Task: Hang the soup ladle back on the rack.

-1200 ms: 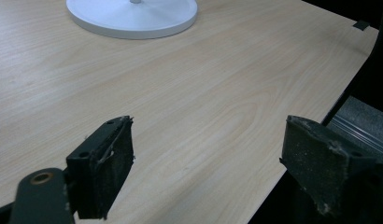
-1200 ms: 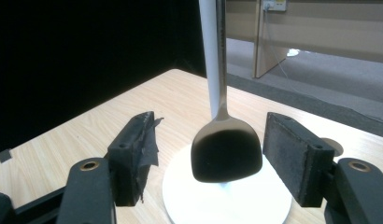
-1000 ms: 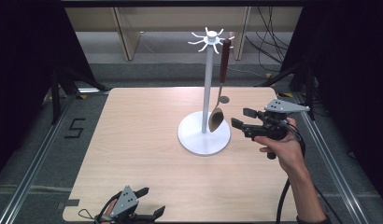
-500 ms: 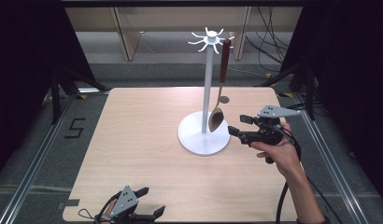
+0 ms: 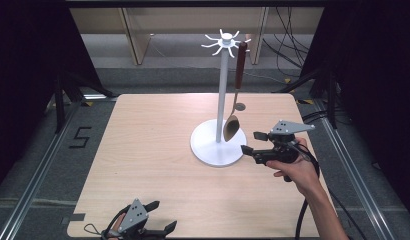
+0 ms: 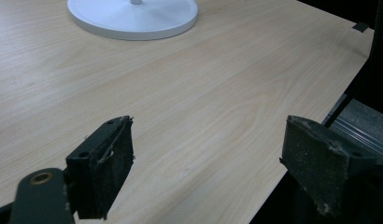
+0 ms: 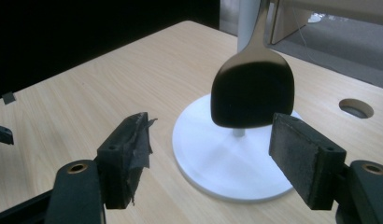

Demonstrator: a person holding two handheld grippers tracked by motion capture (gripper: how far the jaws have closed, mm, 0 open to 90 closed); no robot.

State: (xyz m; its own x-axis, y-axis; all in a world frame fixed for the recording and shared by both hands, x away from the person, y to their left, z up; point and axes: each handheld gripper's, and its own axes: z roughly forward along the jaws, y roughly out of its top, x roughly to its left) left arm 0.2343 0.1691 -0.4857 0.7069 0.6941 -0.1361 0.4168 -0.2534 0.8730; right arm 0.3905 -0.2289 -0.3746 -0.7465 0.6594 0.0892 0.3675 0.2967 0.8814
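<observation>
High view first: a light wooden table [image 5: 158, 150] with a white utensil stand [image 5: 222, 100] sitting a bit right of centre. It's got a round flat base [image 5: 215, 149], a thin upright pole and a ring of little hooks up top. One wooden spoon [image 5: 235, 97] hangs from a hook on the right side of the stand, reddish-brown handle up, bowl down, dangling just above the base without touching it as far as I can tell.

The right gripper [image 5: 254, 143] is held in the person's hand [image 5: 293, 167] just to the right of the base, jaws pointing left toward the stand and spread apart with nothing between them. Grey three-cornered plate on top, cable trailing back along the forearm.

The left gripper [image 5: 160, 219] is down at the near edge of the table, well apart from the stand, jaws also spread wide and empty.

Right gripper view is pretty neat: the spoon's bowl [image 7: 252, 93] hangs dead ahead, dark and in shadow, sitting above and between the two black pads [image 7: 126, 156] but farther off, not touching them. White base [image 7: 231, 158] right behind it, plus a small round hole [image 7: 353, 108] in the tabletop off to the right.

Left gripper view just looks across bare wood grain between its open pads [image 6: 105, 170], with the stand's base [image 6: 132, 18] at the top and the table edge dropping off at right.
</observation>
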